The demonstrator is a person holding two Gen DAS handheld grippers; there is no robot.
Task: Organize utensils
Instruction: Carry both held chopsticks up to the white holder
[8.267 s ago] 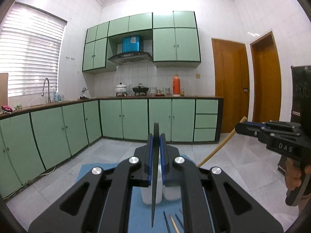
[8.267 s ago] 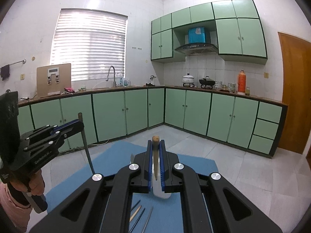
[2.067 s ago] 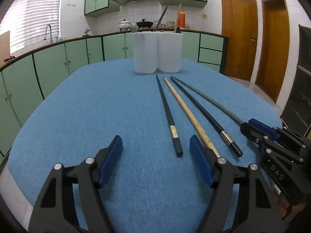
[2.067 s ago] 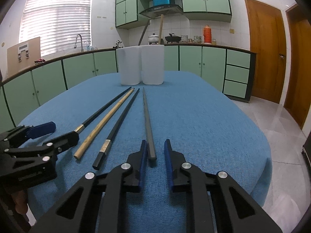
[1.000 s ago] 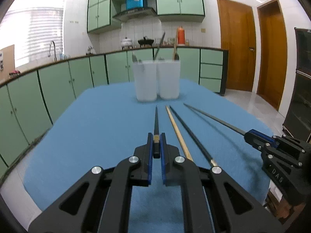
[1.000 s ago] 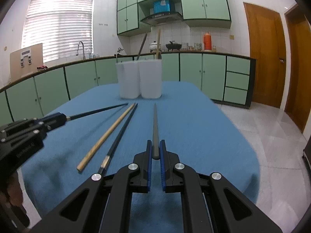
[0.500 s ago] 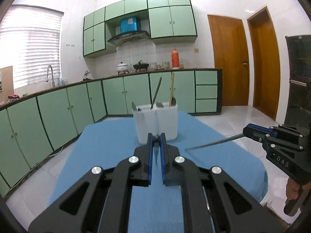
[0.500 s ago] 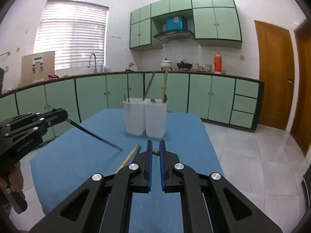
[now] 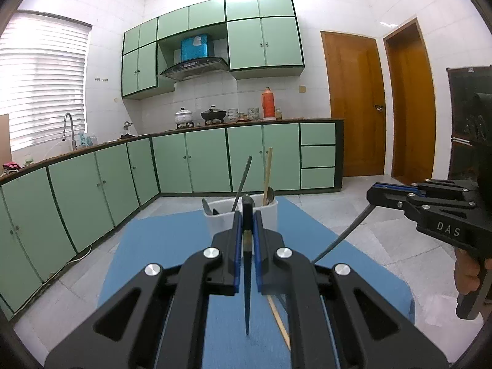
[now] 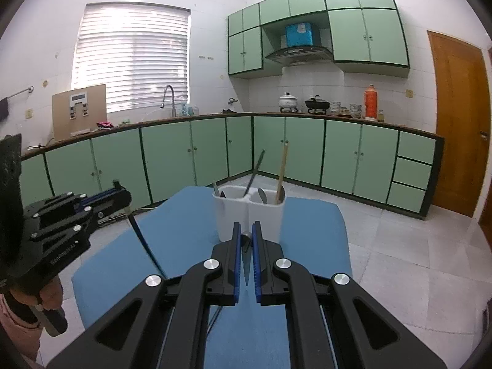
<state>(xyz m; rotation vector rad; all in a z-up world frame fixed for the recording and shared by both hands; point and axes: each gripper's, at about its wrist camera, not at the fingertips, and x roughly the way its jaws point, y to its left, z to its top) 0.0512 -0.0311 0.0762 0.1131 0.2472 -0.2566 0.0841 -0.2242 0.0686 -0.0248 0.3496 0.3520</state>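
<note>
Held up over the blue cloth tabletop (image 9: 160,246): left tool (image 9: 247,240) pinching a black chopstick (image 9: 247,292), right tool (image 10: 245,250) pinching a grey one (image 10: 246,267). Already in the white two-part plastic holder (image 10: 249,212): some utensils. Left lying down: a tan wooden chopstick (image 9: 278,316).

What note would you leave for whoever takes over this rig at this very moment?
Left gripper: jaws shut on a black chopstick, hanging tip-down.
Right gripper: jaws shut on a grey chopstick, also lifted.
White holder at the far end of the blue table already has utensils in both compartments.
Wooden chopstick lies on the table.
Left: drop both held sticks in, then collect the rest.
</note>
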